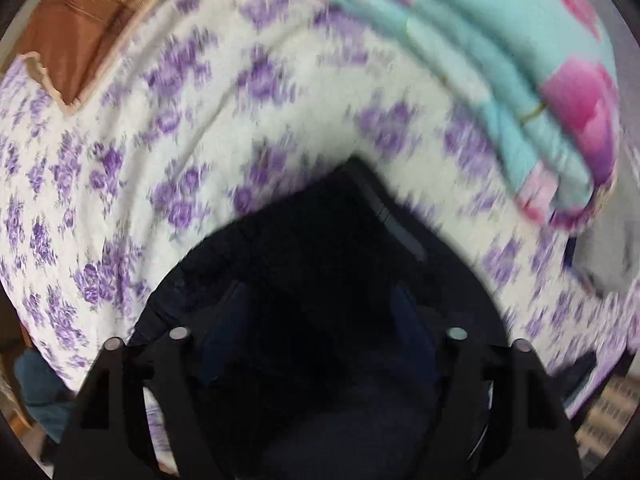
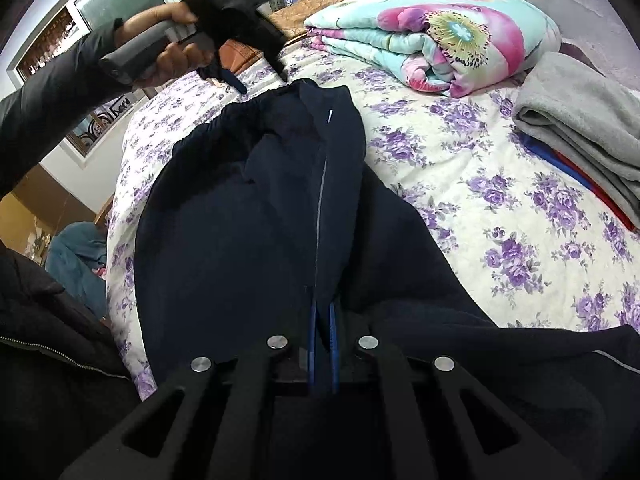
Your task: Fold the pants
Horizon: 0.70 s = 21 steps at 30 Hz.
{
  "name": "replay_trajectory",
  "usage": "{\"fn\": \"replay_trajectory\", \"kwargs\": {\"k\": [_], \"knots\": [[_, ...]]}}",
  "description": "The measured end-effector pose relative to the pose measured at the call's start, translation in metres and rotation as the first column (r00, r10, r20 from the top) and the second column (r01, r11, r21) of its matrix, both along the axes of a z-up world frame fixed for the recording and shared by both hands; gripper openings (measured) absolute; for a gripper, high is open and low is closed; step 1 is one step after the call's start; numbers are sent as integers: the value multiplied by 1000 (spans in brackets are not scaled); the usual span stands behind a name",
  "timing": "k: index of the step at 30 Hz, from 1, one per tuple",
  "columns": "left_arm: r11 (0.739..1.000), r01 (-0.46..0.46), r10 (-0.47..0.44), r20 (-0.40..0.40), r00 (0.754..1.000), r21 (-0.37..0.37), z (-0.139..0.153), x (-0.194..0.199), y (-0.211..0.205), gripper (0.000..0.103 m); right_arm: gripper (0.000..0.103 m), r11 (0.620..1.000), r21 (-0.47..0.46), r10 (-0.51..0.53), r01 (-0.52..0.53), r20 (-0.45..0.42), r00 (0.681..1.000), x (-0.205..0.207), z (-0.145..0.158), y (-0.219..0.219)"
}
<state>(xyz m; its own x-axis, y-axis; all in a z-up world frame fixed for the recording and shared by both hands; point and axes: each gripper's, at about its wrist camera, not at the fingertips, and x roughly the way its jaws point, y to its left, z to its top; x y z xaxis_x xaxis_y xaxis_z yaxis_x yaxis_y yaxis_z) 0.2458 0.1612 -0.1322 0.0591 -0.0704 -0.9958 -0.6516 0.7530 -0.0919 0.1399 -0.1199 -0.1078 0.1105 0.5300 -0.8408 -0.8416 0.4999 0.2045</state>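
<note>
Lying lengthwise away from right gripper [image 2: 323, 332], dark navy fabric pants [image 2: 248, 208], waistband far; jaws clenched on near fabric. Left gripper [image 2: 262, 80] at waistband, jaws released.

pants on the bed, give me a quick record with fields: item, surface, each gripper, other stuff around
item: dark navy pants, partly folded, waistband at the far end
surface: bed cover, white with purple flowers
right gripper: shut on the pants fabric near a side seam
left gripper: open, fingers spread over the waistband, not gripping; its own view is blurred
other stuff: folded floral quilt at the far end, folded grey blanket on the right
</note>
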Motion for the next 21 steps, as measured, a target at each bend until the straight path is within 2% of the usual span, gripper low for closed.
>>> {"fn": "replay_trajectory", "kwargs": {"k": [2, 5, 7, 10, 12, 14, 15, 16, 17, 19, 21], "knots": [[1000, 1, 0, 9, 1000, -22, -5, 8, -9, 76, 6, 1000, 0, -3, 3, 3, 1000, -2, 2, 0], [996, 5, -6, -13, 1000, -84, -16, 35, -49, 78, 6, 1000, -5, -7, 7, 9, 1000, -4, 2, 1], [998, 56, -58, -68, 996, -33, -27, 50, -71, 88, 6, 1000, -3, -10, 10, 8, 1000, -5, 1, 1], [987, 145, -132, -158, 979, 72, -47, 70, -99, 89, 6, 1000, 4, -17, 17, 8, 1000, -7, 0, 0], [983, 157, -135, -200, 970, 100, -58, 74, -105, 88, 7, 1000, 16, -21, 21, 2, 1000, -7, 1, -2], [988, 126, -106, -209, 972, 84, -64, 73, -104, 88, 7, 1000, 18, -17, 17, -1, 1000, -9, 0, -2], [989, 119, -100, -209, 973, 83, -65, 72, -103, 82, 7, 1000, 17, -12, 12, 0, 1000, -10, -1, -2], [988, 123, -100, -214, 972, 97, -60, 68, -93, 62, 7, 1000, 17, -9, 9, -1, 1000, -10, -1, -2], [985, 129, -102, -214, 971, 113, -55, 63, -85, 51, 7, 1000, 17, -9, 9, -2, 1000, -10, -2, -2], [989, 113, -97, -160, 982, 92, -46, 53, -74, 20, 6, 1000, 20, -8, 8, 1, 1000, -8, 0, -2], [991, 109, -101, -112, 989, 72, -34, 42, -67, 12, 6, 1000, 22, -9, 9, 12, 1000, -8, 3, -2]]}}
